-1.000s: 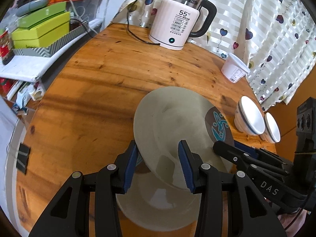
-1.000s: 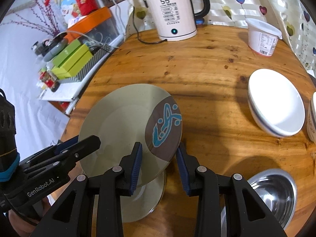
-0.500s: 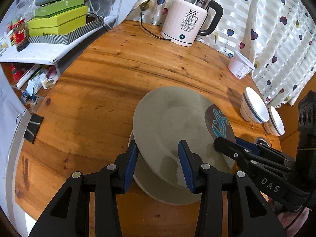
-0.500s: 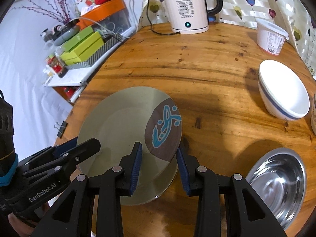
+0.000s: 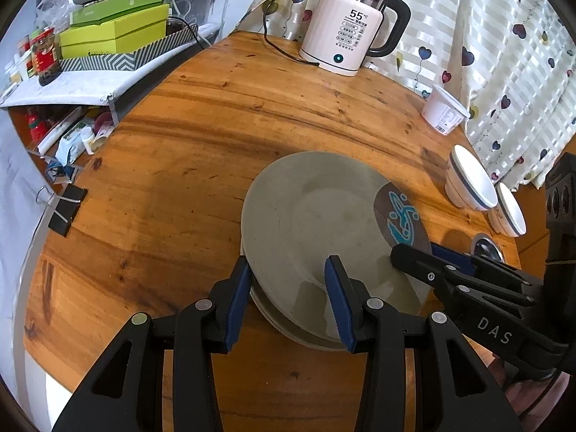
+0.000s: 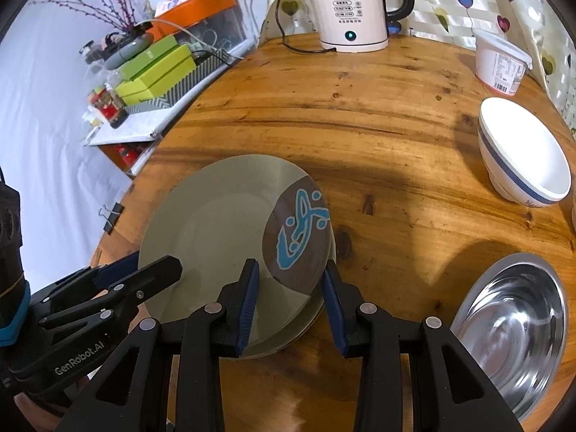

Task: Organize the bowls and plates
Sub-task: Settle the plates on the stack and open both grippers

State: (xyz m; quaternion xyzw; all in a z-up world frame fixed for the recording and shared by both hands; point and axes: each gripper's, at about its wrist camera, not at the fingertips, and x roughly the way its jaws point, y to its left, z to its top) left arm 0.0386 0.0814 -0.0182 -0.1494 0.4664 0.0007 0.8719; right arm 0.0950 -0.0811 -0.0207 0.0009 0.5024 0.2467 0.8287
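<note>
A grey-green plate (image 5: 316, 216) (image 6: 216, 226) with a brown patch and a blue fish drawing sits tilted, almost flat, over a second plain plate (image 5: 288, 327) (image 6: 280, 342), of which only a thin crescent shows. My left gripper (image 5: 288, 298) is shut on the patterned plate's near rim, one pad under it and one on top. My right gripper (image 6: 289, 298) is shut on the same plate beside the brown patch. Each gripper also appears in the other's view, at the plate's side.
The round wooden table (image 5: 180, 180) carries a white kettle (image 5: 345, 36) with its cord at the back, a white tub (image 6: 500, 61), two white blue-banded bowls (image 5: 468, 183) (image 5: 509, 212) on the right and a steel bowl (image 6: 511, 320) at the near right. A shelf of boxes stands left.
Both grippers have carried the patterned plate down and over the plain plate. The plain plate stuck out well below it before; now only its near edge shows.
</note>
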